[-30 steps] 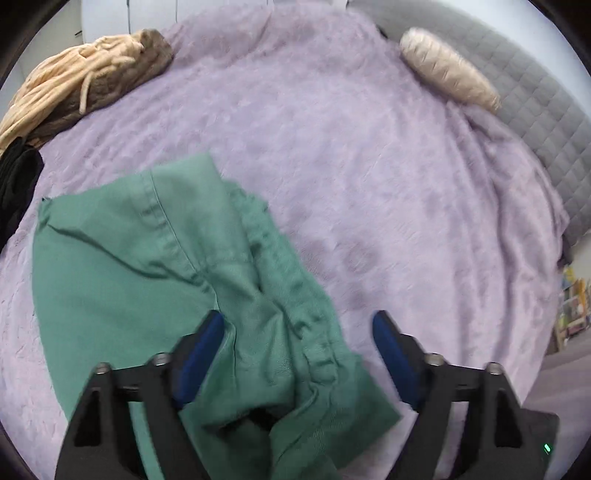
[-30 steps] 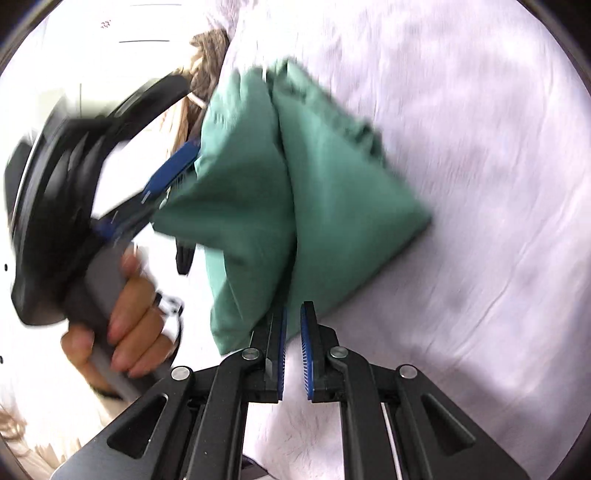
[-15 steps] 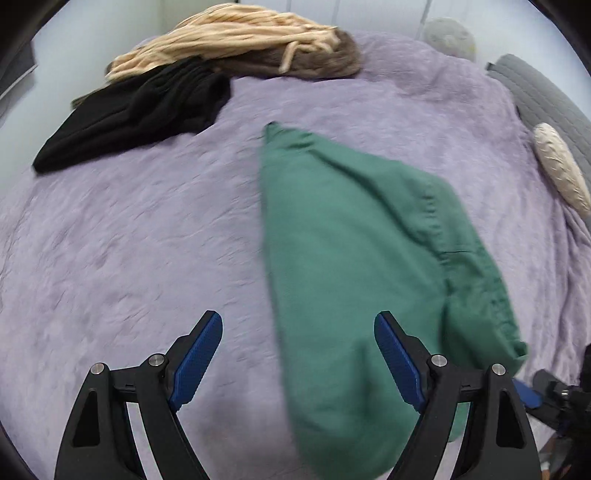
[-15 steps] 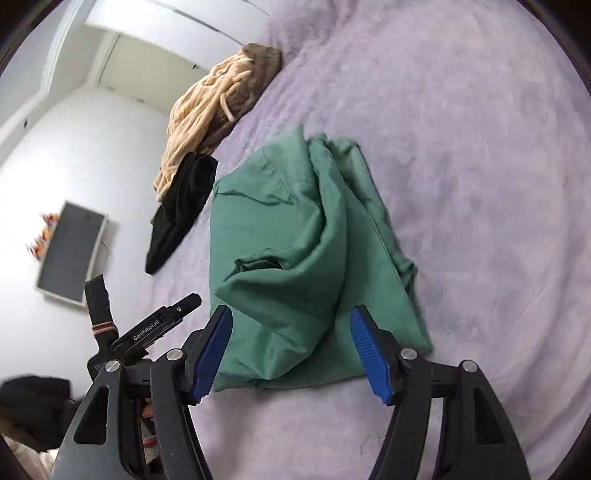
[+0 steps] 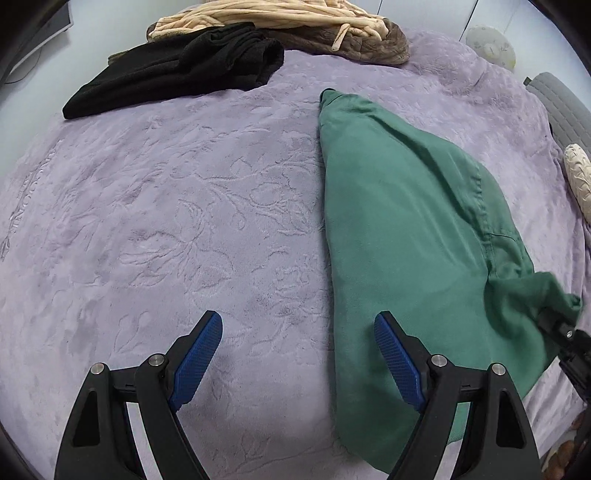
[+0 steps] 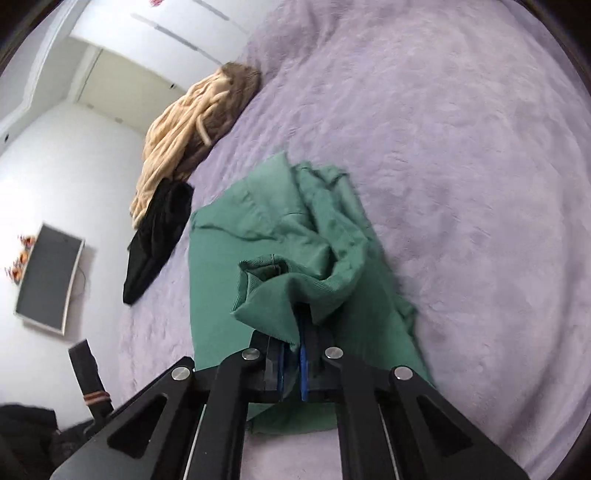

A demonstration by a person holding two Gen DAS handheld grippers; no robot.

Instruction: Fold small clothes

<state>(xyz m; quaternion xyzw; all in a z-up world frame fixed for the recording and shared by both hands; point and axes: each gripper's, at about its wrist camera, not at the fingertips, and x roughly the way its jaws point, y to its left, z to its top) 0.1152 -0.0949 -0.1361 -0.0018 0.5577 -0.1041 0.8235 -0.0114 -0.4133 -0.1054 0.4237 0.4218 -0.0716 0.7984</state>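
While the right gripper (image 6: 291,354) has its blue pads pressed together on a bunched corner of the green garment (image 6: 295,258), the left gripper (image 5: 299,354) hangs over the bed with its jaws spread wide and nothing between them; its right-hand pad sits just at the long near edge of the cloth. The garment, which looks like small green shorts or trousers though the folds hide its exact cut, lies partly doubled over on the lilac embossed blanket (image 5: 166,221), with one corner lifted off the surface by the pinch.

It should handle as a light, soft woven piece: it drapes and slumps rather than holding a crease, and a loose layer could slide off another if dragged. A firm pinch at a hem, seam or corner, through all layers, seems the safest hold; the free near edge by the left gripper is the likely place for it.

Well beyond lie a black garment (image 5: 177,74) and a beige knitted throw (image 5: 277,18).
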